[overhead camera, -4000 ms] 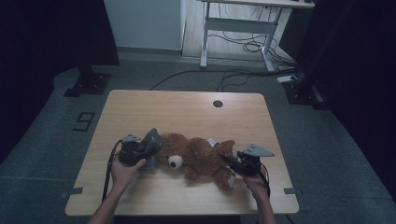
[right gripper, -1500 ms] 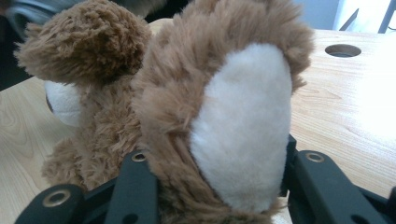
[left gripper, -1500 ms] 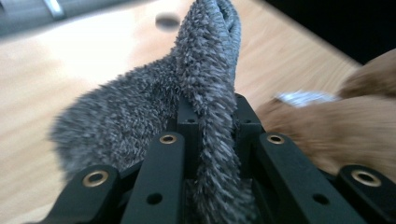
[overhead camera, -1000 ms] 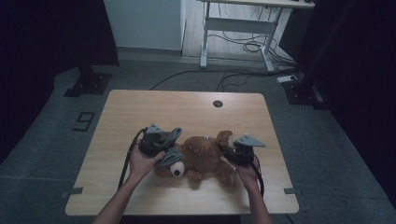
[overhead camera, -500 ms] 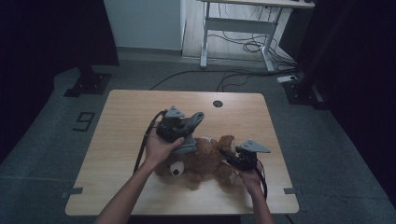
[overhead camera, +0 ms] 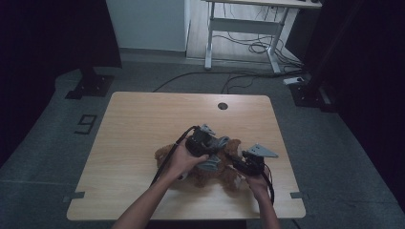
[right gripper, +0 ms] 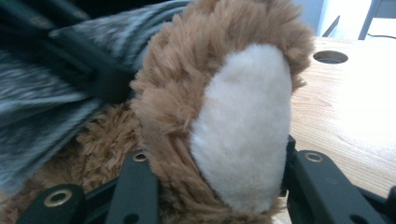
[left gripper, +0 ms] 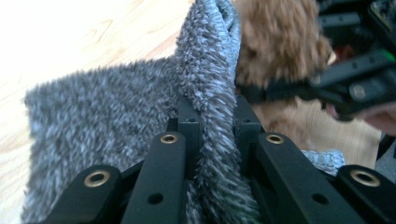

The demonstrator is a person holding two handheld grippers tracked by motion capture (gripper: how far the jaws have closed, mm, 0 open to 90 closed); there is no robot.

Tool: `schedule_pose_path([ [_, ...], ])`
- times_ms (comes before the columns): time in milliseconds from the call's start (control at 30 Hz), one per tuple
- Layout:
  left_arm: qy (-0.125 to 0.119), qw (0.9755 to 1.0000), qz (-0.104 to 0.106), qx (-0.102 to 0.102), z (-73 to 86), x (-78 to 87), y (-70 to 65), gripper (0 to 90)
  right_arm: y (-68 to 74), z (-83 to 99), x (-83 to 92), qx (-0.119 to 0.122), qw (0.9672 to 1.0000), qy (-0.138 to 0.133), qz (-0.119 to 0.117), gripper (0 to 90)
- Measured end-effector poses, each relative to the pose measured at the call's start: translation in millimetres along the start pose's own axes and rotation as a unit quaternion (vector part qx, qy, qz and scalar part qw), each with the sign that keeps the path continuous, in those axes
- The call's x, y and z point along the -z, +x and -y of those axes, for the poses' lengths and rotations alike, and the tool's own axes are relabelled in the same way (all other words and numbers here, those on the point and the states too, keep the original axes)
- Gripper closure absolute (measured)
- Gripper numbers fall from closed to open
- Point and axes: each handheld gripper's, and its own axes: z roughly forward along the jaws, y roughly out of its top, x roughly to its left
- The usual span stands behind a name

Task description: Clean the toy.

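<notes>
Two grippers work one brown teddy bear, which lies at the near middle of the wooden table. Compared with the earlier high views, the left gripper has travelled from the bear's left side across its body, toward the right gripper. Its jaws are clamped on a fold of grey knit garment. The right gripper's jaws grip the bear's foot, anchoring it. Judgement: the garment is being drawn along the bear.
</notes>
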Motion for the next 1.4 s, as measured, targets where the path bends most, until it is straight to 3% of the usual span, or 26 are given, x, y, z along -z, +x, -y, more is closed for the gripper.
schedule_pose_path([
  [333,-0.021,0.9990,0.021,0.032,35.1,22.5,14.1,78.5,-0.8,1.7,-0.1,-0.005,1.0000,-0.002,-0.004,59.7],
  [667,-0.049,0.9976,0.020,0.044,56.3,41.1,21.1,78.4,0.0,1.7,0.6,-0.002,0.9999,-0.002,-0.012,59.7],
  [867,-0.063,0.9967,0.014,0.048,60.7,50.6,22.3,78.5,0.2,2.0,0.6,-0.002,0.9999,-0.002,-0.013,59.8],
  [1033,-0.089,0.9944,0.007,0.056,55.0,56.8,20.5,78.2,1.7,2.2,-0.3,0.003,1.0000,-0.001,-0.008,60.1],
  [1167,-0.120,0.9915,0.004,0.049,35.8,59.4,9.8,78.4,2.2,2.4,-0.9,0.003,1.0000,0.001,-0.004,60.3],
  [1233,-0.124,0.9915,0.007,0.038,22.2,54.4,0.2,78.5,2.4,2.4,-1.1,0.002,1.0000,0.001,-0.004,60.3],
  [1333,-0.112,0.9936,0.011,0.014,4.3,37.1,-17.8,78.4,2.1,2.4,-1.1,0.003,1.0000,0.001,-0.003,60.3],
  [1400,-0.100,0.9950,0.002,0.000,-2.6,20.6,-27.4,78.4,1.7,2.6,-0.8,0.002,1.0000,0.001,-0.004,60.3],
])
